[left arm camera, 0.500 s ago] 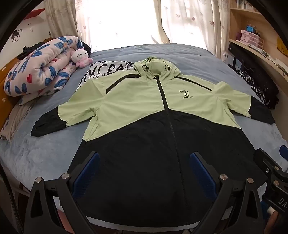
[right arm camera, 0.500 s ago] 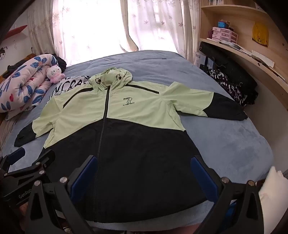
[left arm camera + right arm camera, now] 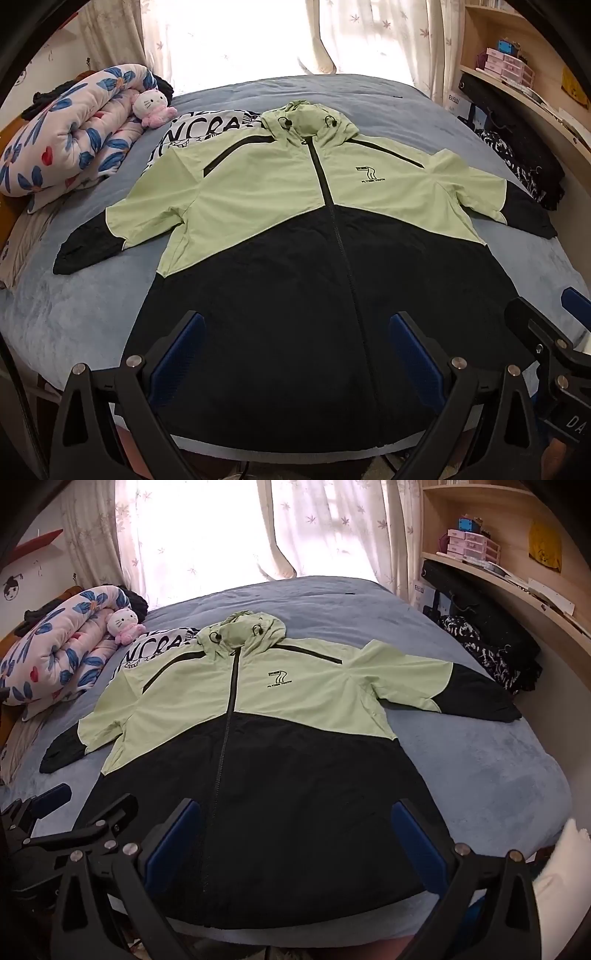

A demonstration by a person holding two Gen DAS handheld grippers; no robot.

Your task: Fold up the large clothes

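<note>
A hooded jacket [image 3: 295, 206], light green above and black below, lies flat and zipped on the blue bed [image 3: 74, 317], with its hood at the far end and both sleeves spread out. In the right wrist view the jacket [image 3: 258, 709] looks the same. My left gripper [image 3: 295, 350] hovers open over the black lower part near the hem, with nothing between its blue pads [image 3: 181, 350]. My right gripper [image 3: 295, 842] is open as well, over the hem a little to the right. Each gripper shows at the edge of the other's view: the right gripper [image 3: 546, 354] and the left gripper [image 3: 66, 823].
A rolled floral quilt [image 3: 70, 136] and a pink plush toy [image 3: 151, 107] lie at the bed's far left. A white garment with black lettering [image 3: 199, 129] is partly under the jacket. Dark patterned clothes [image 3: 517, 162] are heaped at the right edge below wooden shelves [image 3: 498, 572].
Both views have shifted only slightly. The jacket lies as before, and both grippers stay open over its hem.
</note>
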